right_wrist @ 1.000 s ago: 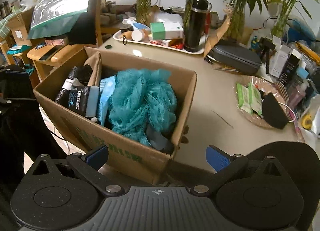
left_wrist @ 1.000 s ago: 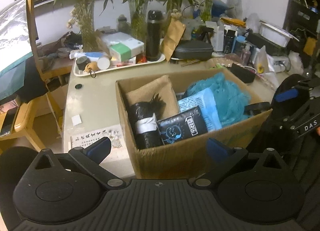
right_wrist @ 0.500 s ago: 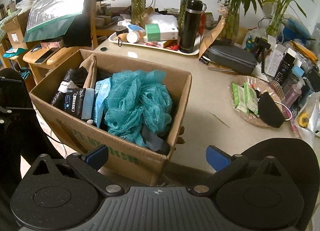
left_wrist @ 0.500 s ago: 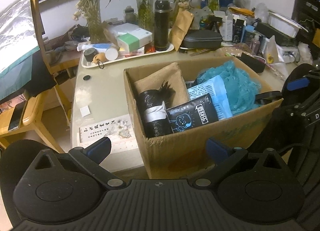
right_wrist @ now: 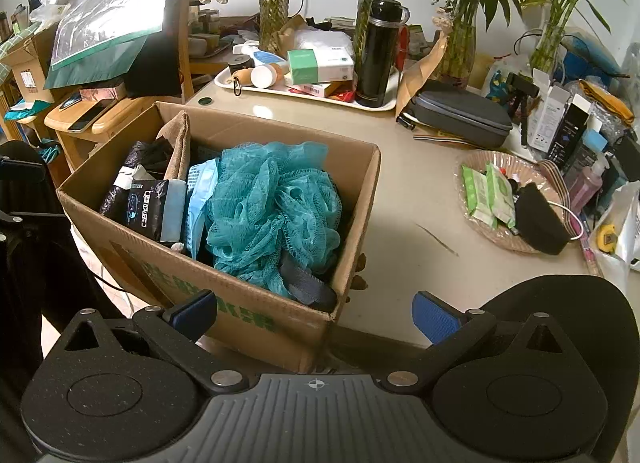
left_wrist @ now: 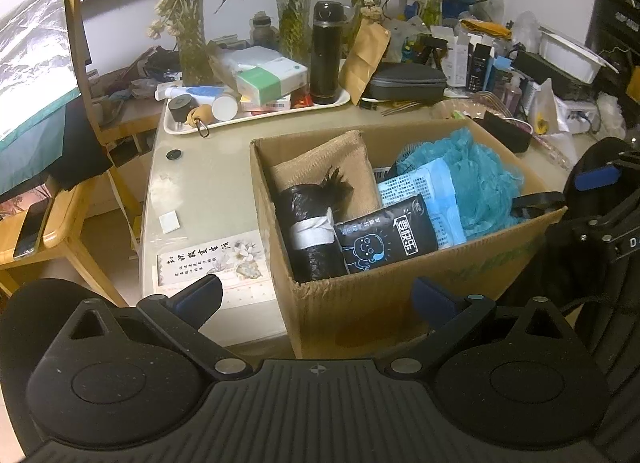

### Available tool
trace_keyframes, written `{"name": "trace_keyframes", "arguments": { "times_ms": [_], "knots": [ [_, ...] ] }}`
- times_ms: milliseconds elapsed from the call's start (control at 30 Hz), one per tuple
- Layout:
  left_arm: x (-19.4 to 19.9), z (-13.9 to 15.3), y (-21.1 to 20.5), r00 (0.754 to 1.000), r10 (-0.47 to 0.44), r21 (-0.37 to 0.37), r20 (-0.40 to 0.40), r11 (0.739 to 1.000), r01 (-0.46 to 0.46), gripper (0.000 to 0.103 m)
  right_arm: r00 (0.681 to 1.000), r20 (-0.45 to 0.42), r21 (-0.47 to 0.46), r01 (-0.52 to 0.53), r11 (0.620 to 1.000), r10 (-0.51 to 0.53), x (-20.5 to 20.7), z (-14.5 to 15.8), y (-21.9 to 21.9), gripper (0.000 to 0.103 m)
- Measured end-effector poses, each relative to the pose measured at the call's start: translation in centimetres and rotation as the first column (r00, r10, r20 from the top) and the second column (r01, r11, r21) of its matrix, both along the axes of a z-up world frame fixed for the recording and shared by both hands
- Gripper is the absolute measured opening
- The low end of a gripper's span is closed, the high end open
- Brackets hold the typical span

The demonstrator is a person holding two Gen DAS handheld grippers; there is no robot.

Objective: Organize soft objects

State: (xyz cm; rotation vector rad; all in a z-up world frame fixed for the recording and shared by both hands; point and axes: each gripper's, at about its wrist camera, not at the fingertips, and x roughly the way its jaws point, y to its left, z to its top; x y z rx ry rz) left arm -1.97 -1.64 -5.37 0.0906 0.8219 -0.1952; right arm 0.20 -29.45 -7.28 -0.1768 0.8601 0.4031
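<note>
left wrist view: the left tongs [left_wrist: 316, 295] stand wide apart with nothing between them, held in front of the near wall of a cardboard box [left_wrist: 360, 303] that sits on the tabletop [left_wrist: 200, 183]. inside the box, from left to right, are a tan cloth [left_wrist: 332, 167] leaning on the far left wall, a black bag roll [left_wrist: 308, 223] banded in white, a black printed packet [left_wrist: 384, 239], a light blue packet [left_wrist: 432, 199] and a teal mesh loofah [left_wrist: 480, 175]. a white tray [left_wrist: 256, 119] with a black flask [left_wrist: 326, 51] lies beyond the box.

right wrist view: the right tongs [right_wrist: 314, 313] are also spread wide and hold nothing, at the box's [right_wrist: 256, 315] near corner. the loofah [right_wrist: 272, 211] fills the right side of the box, with a dark strap [right_wrist: 308, 283] below it. a wicker dish [right_wrist: 516, 199] of packets sits well apart to the right.
</note>
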Motion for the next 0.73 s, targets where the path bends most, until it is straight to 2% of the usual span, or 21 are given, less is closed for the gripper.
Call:
{"name": "trace_keyframes", "arguments": {
  "times_ms": [733],
  "knots": [
    [0.10,0.09,0.01,1.000,0.001,-0.016,0.003,1.000,-0.001,0.103,1.000,0.000,0.000,0.000,1.000,0.000,0.04,-0.03,0.06,0.103]
  ]
}}
